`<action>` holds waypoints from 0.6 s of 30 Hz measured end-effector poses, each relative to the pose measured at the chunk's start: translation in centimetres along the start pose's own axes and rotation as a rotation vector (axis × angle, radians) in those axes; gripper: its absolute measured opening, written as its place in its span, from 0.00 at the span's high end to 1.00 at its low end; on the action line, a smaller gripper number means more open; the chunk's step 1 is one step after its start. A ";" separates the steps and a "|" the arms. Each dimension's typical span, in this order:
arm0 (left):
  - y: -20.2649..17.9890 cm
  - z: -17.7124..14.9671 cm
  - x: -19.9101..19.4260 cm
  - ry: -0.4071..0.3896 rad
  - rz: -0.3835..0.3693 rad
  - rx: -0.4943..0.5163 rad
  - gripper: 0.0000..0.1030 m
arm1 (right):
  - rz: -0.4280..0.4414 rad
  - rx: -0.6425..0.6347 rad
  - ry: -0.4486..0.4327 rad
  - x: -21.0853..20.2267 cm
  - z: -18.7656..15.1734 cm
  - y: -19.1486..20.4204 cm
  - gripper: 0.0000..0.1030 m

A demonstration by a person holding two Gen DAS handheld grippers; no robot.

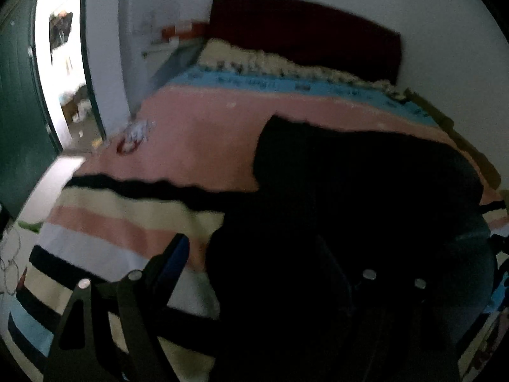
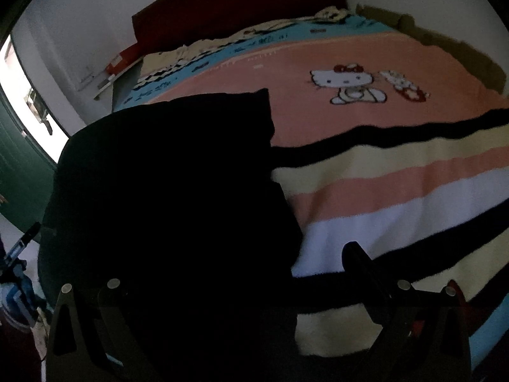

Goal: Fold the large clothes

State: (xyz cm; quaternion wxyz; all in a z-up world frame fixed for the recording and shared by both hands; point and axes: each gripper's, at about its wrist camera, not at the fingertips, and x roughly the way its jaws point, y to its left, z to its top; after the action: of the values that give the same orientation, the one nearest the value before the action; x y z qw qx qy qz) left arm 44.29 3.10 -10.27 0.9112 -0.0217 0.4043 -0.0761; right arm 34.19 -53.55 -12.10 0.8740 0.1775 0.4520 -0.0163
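Observation:
A large black garment (image 1: 350, 197) lies in a thick dark heap on the bed's striped blanket; it also fills the left half of the right wrist view (image 2: 165, 191). My left gripper (image 1: 254, 254) has its left finger (image 1: 171, 261) showing over the blanket, while its right finger is lost against the black cloth. My right gripper (image 2: 254, 264) has its right finger (image 2: 359, 264) over the blanket, and its left finger is hidden in the garment. Both sit at the garment's near edge, and I cannot see any grip on the cloth.
The bed is covered by a pink, cream, white and black striped blanket (image 2: 397, 184) with a Hello Kitty print (image 2: 346, 84). A dark red headboard (image 1: 302, 31) stands at the far end. An open doorway (image 1: 63, 73) is at the left.

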 end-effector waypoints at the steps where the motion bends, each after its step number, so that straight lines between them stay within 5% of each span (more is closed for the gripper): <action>1: 0.8 0.1 0.8 0.050 -0.037 -0.022 0.22 | 0.033 0.011 0.023 0.5 0.1 -0.4 0.00; 6: 2.9 -0.7 4.7 0.190 -0.177 -0.099 0.21 | 0.144 0.061 0.154 4.2 -0.2 -1.5 0.01; 9: 3.5 -1.4 6.7 0.215 -0.183 -0.102 0.01 | 0.252 0.160 0.241 6.8 -0.8 -2.8 0.01; 18: 4.7 -3.4 10.3 0.310 -0.439 -0.233 0.00 | 0.411 0.145 0.330 10.5 -1.2 -2.0 0.01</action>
State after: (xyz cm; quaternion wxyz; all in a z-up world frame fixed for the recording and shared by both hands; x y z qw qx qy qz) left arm 49.15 6.20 -20.58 0.7918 -0.2012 0.5303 -0.2267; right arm 39.11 -53.69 -21.72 0.7584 0.3281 0.5405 0.1583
